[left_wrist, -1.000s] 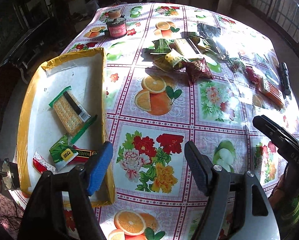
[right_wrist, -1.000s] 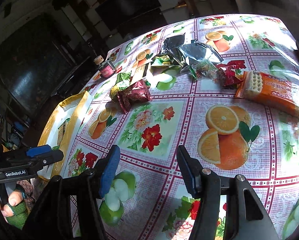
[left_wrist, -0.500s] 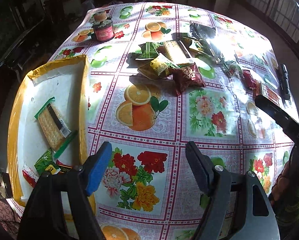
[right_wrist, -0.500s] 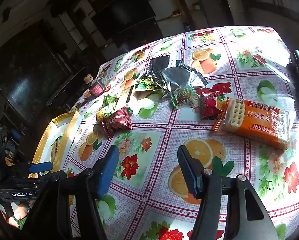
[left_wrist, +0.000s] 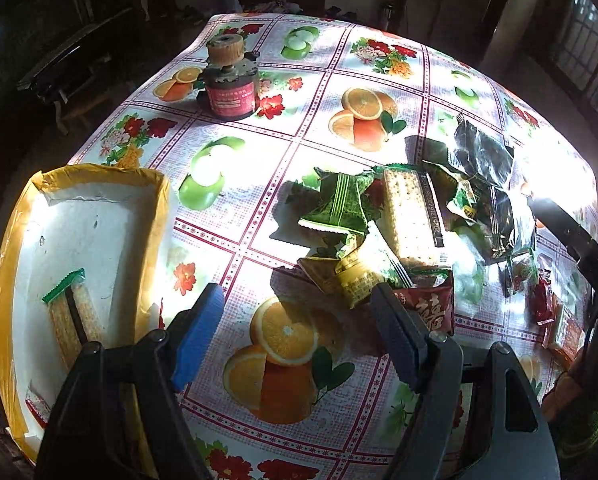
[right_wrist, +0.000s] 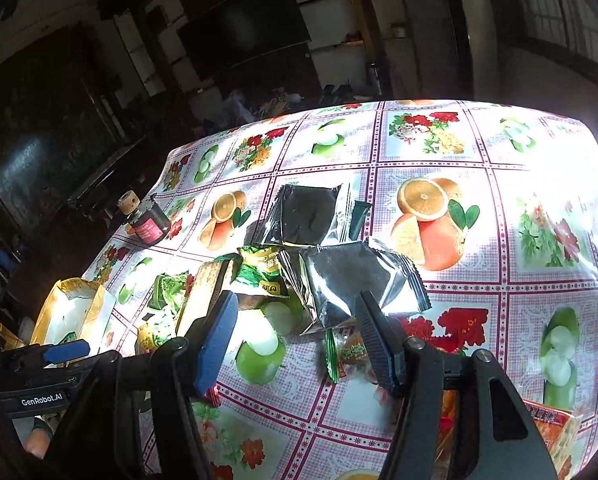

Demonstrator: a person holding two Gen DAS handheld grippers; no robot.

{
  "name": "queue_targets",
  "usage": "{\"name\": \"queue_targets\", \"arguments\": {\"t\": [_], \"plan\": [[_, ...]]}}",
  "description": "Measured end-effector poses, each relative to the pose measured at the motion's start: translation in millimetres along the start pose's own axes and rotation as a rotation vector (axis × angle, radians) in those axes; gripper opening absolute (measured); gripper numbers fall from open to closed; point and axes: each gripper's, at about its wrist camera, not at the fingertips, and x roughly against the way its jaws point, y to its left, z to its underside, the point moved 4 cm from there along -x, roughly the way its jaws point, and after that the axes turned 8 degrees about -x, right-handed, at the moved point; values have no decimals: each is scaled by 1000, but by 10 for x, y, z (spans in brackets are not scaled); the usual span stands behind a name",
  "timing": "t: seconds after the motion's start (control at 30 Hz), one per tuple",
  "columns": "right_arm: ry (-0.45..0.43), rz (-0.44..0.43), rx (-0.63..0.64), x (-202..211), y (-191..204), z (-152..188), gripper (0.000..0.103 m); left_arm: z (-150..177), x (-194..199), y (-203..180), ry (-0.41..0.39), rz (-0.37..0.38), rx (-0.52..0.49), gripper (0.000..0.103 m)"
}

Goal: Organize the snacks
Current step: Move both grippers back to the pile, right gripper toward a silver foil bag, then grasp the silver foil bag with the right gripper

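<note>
**Both jaws wide and empty, closing on the snack heap**

The left gripper [left_wrist: 295, 336] hangs over the bench [left_wrist: 239, 184] with its jaws spread wide and nothing between them but printed oranges on the cloth. The red pack [left_wrist: 431, 308] lies just at the tip of its right jaw, with the yellow pack [left_wrist: 359, 276] and the cracker sleeve [left_wrist: 409, 216] ahead of it and the green pack [left_wrist: 339, 200] farther ahead. The tray [left_wrist: 99, 216] sits outside the left jaw, open side up, with one cracker pack [left_wrist: 75, 316] already in it; judging by that, it is the collecting place and the heap is what remains to be sorted.

The right gripper [right_wrist: 295, 340] is likewise wide open and holds nothing. The foil pack [right_wrist: 351, 280] lies just ahead between its jaws, a small candy [right_wrist: 347, 354] sits against the right jaw, and a second foil pack [right_wrist: 307, 216] lies beyond. The aim looks like a grasp on the nearer foil pack or the candy; which one cannot be told.

The jar [left_wrist: 229, 84] stands well ahead, apart from the heap.

Sun glare washes out the bench's far right side, so anything lying there is hard to read. The tray's near end is cut off behind the left jaw. An orange pack [right_wrist: 555, 428] is mostly hidden under the right gripper's body. Labels on the packs are too small to read.
</note>
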Motion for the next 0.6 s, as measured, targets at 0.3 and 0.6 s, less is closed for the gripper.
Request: {"name": "queue_targets", "arguments": {"t": [0.3, 0.6], "plan": [[-4, 126, 144, -789, 205, -521, 61, -419, -429, 216, -13, -78, 184, 76], [164, 166, 229, -735, 23, 24, 61, -374, -480, -260, 4, -32, 26, 76]]}}
